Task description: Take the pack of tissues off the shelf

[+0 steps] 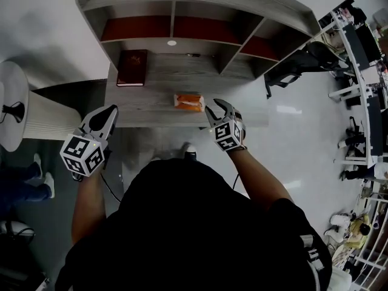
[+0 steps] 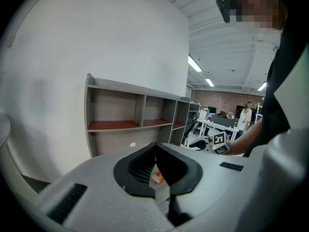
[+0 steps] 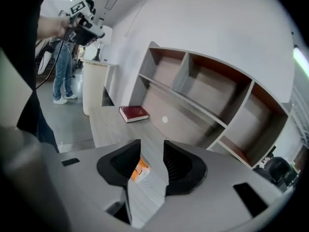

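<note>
Left gripper (image 1: 108, 111): off the front left corner of the desktop (image 1: 182, 74); tong tips drawn together, nothing gripped. Dark red book (image 1: 132, 67): flat at the desktop's rear left corner, below the shelf compartments (image 1: 139, 28). Pack of tissues (image 1: 188, 102): orange, lying near the middle of the front edge. Right gripper (image 1: 215, 108): at the front edge, just right of the pack; tongs moderately parted and empty, pads clear of the pack.

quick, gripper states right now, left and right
Left gripper: closed, tips together, holding nothing.
Right gripper: open, empty; the tissue pack lies on the desk ahead of it.
</note>
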{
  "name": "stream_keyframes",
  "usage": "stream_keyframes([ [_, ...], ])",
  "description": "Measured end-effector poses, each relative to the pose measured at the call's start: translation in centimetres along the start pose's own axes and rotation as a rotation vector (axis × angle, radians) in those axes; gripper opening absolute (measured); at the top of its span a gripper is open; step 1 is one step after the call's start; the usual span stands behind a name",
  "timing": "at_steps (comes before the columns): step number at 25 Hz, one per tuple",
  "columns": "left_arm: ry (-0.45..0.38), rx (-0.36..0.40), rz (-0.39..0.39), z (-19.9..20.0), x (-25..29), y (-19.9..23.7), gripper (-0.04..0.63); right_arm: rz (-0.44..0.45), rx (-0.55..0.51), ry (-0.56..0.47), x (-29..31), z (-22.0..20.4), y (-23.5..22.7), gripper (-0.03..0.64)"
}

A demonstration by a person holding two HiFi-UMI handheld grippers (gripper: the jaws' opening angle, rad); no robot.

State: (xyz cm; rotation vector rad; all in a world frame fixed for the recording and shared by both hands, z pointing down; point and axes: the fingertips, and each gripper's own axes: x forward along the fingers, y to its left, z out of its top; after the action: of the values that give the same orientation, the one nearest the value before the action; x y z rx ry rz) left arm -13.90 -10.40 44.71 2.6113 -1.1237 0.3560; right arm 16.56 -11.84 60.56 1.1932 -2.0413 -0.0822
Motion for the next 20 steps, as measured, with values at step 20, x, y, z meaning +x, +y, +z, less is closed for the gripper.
stream_keyframes([
  [20,0.0,0.036,-0.145,0.8,1.6,-0.6,0.018,-0.16,0.246,-0.207,-9.3,6.8,-3.0,0.021],
])
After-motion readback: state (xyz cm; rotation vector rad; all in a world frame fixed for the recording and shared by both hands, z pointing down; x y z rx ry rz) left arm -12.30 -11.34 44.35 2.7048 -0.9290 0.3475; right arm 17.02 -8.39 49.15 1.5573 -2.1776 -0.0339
